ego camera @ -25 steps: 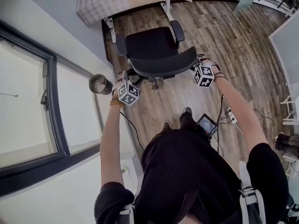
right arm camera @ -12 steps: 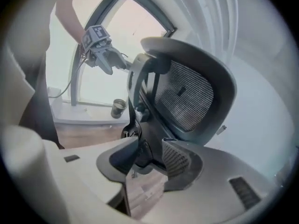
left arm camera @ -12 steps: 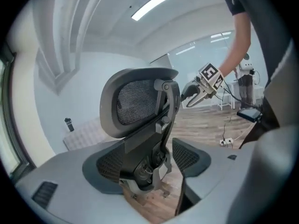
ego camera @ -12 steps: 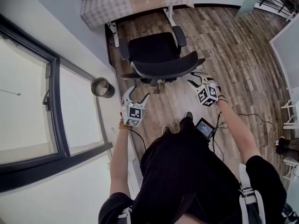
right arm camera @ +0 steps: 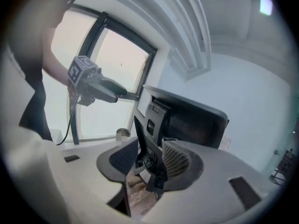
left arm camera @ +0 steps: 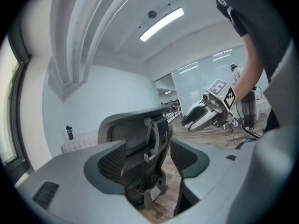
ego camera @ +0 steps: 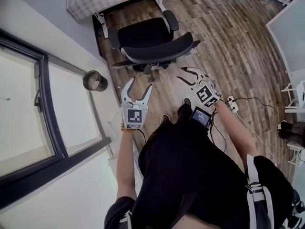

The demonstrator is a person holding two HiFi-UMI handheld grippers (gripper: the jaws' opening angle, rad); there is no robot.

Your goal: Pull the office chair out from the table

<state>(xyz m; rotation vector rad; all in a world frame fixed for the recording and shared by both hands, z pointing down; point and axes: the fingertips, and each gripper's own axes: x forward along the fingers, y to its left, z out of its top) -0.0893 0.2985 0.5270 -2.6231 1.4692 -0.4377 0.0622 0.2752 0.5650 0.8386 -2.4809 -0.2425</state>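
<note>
The black office chair [ego camera: 147, 38] stands on the wood floor, its seat toward the checked table [ego camera: 90, 1] at the top and its backrest toward me. Both grippers hang short of the backrest and touch nothing. My left gripper [ego camera: 139, 84] is open, its jaws having spread off the chair and then eased in a little; nothing lies between them. My right gripper [ego camera: 184, 75] is open after its jaws widened. The left gripper view shows the chair back [left arm camera: 140, 139] beyond its jaws, with the right gripper [left arm camera: 187, 121] to the side. In the right gripper view the chair [right arm camera: 187, 120] fills the middle, the left gripper [right arm camera: 119, 91] beside it.
A round waste bin [ego camera: 94, 81] sits by the window wall at the left. Cables and a power strip [ego camera: 233, 104] lie on the floor at my right. A white rack [ego camera: 298, 97] stands at the right edge. A dark bottle [left arm camera: 69, 132] is on the table.
Both grippers let go of the backrest's two ends and drew back toward me, rising and rolling. Their jaws now stand apart. The chair stays where it was left.
</note>
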